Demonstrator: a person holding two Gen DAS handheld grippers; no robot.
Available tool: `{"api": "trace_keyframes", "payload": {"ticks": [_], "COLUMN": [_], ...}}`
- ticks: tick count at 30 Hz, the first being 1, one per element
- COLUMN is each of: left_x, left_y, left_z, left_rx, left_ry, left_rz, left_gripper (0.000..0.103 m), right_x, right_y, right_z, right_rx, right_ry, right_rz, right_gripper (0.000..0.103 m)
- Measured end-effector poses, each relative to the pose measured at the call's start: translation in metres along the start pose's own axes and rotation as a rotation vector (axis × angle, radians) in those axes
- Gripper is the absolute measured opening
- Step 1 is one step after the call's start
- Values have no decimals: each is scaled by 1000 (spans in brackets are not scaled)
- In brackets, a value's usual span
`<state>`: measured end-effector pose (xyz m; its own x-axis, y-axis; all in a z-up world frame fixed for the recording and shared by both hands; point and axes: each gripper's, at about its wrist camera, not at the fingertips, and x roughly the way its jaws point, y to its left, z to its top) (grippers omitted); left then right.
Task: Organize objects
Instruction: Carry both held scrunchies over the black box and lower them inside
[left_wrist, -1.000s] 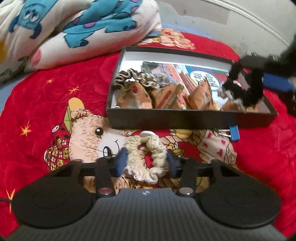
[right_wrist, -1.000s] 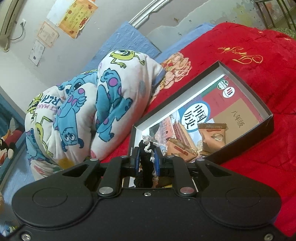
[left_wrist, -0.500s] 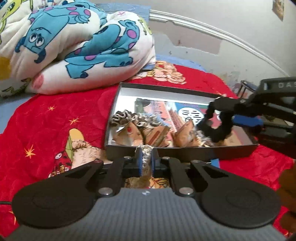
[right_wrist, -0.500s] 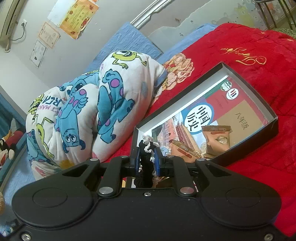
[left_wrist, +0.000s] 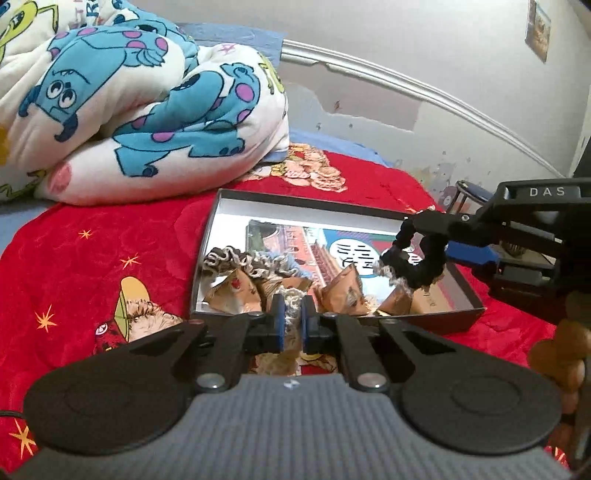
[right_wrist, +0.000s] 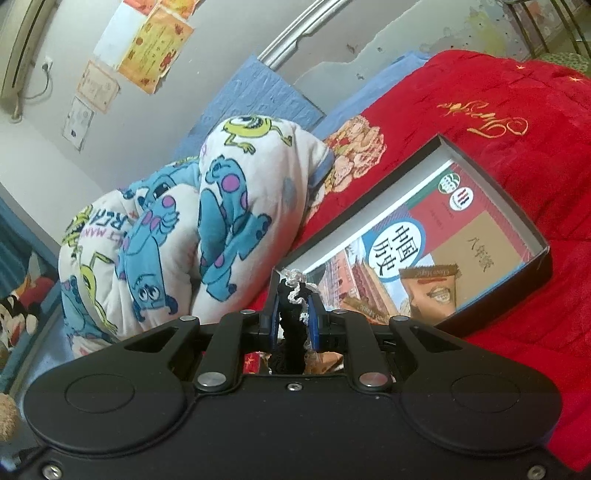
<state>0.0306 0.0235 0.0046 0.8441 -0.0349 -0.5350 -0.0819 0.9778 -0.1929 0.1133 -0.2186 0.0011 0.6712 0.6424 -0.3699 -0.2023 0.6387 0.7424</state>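
cream scrunchie (left_wrist: 292, 303) between left tool (left_wrist: 291, 325) pads

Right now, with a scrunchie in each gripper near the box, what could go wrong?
1. The left gripper pinches only an edge of the cream scrunchie; it may slip onto the red blanket.
2. The black scrunchie dangles from the right gripper above the snack packets and could snag there.
3. The box sits on soft bedding; a bump might tip it.
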Motion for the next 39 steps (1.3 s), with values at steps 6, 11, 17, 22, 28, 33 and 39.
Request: {"api": "trace_keyframes", "payload": {"ticks": [6, 11, 17, 22, 28, 33, 39], "left_x": [-7, -9, -3, 8, 35, 56, 85], "left_y": [-1, -2, -10, -23, -49, -59, -50], "left_z": [1, 7, 31, 60, 87, 90, 74], "left_rx": [-2, 4, 25, -1, -12, 20, 29], "left_ry": [-23, -39, -73, -81, -98, -120, -74], "left_rz": [-17, -27, -42, -121, -219, -276, -285], "left_gripper": [11, 11, 11, 11, 11, 11, 11], "right_x": [-7, -5, -3, -3, -8, 3, 23], "right_y": [0, -2, -4, -16, -33, -45, -66], "right_z": [8, 8, 18, 31, 47, 56, 62], "right_rx": [-2, 5, -10, 4, 27, 28, 61], "right_ry": [-28, -29, -46, -102, -174, -183, -190], "right_rz": [11, 6, 15, 3, -26, -60, -105], "right_gripper": [16, 16, 16, 16, 16, 16, 16]}}
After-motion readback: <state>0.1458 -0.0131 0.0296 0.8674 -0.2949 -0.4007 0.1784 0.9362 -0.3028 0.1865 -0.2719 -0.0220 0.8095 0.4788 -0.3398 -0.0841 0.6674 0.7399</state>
